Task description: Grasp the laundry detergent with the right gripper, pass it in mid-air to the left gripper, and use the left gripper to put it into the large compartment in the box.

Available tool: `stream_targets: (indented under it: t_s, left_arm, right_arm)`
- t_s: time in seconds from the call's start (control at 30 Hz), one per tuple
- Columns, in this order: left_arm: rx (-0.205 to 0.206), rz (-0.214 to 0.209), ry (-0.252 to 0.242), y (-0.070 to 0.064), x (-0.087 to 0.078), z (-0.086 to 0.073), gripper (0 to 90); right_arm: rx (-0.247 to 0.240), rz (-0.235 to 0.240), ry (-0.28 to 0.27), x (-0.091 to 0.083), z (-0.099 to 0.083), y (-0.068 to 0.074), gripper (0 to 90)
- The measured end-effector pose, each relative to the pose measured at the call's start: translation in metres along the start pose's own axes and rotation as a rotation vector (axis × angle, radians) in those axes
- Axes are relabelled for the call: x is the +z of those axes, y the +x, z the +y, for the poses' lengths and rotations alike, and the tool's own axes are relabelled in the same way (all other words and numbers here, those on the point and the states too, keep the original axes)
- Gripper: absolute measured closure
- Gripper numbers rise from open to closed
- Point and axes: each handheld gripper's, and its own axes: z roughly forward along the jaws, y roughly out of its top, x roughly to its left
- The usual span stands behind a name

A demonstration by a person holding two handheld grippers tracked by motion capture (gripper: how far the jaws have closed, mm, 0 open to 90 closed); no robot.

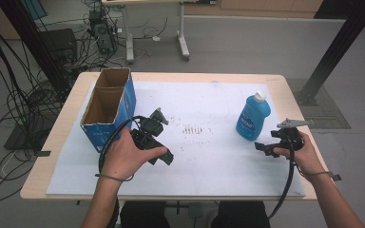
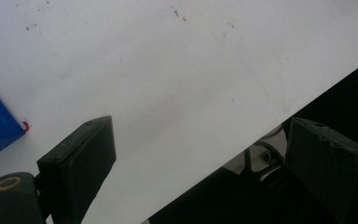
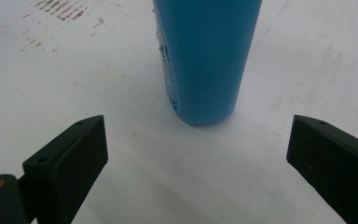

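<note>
Right claw (image 3: pixel 196 163), jaws wide apart, faces the upright blue bottle (image 3: pixel 207 56) just ahead; left claw (image 2: pixel 200 177) gapes empty over the white mat (image 2: pixel 168 70).

we see a blue bottle (image 1: pixel 253 118) with a white cap, a blue cardboard box (image 1: pixel 109 107) with brown inside, a white mat (image 1: pixel 204 156) speckled with dark marks, and black grippers.

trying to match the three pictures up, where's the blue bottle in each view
High view: the blue bottle stands upright right of centre, beside the right gripper.
Right gripper view: top centre, beyond the open fingers.
Left gripper view: not in it.
Shared landmark: the white mat.
</note>
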Motion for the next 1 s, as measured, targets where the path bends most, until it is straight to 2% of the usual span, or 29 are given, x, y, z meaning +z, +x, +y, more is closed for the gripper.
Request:
stream_targets:
  t_s: [0.4,0.5,0.67,1.0]
  left_arm:
    - [-0.016,-0.001,-0.006,0.000,0.001,-0.003,9.0]
    - [-0.020,0.000,-0.007,-0.001,0.001,-0.003,9.1]
    - [-0.021,0.002,-0.007,-0.001,0.000,-0.004,9.1]
    - [-0.031,0.001,-0.013,-0.002,-0.001,-0.006,9.1]
  right_arm:
    - [0.010,-0.002,-0.097,0.007,-0.006,-0.002,3.5]
    - [0.010,-0.001,-0.145,0.008,-0.007,-0.004,3.2]
    - [0.017,-0.005,-0.184,0.009,-0.008,-0.006,2.9]
    - [0.013,-0.011,-0.227,0.015,-0.010,-0.007,2.8]
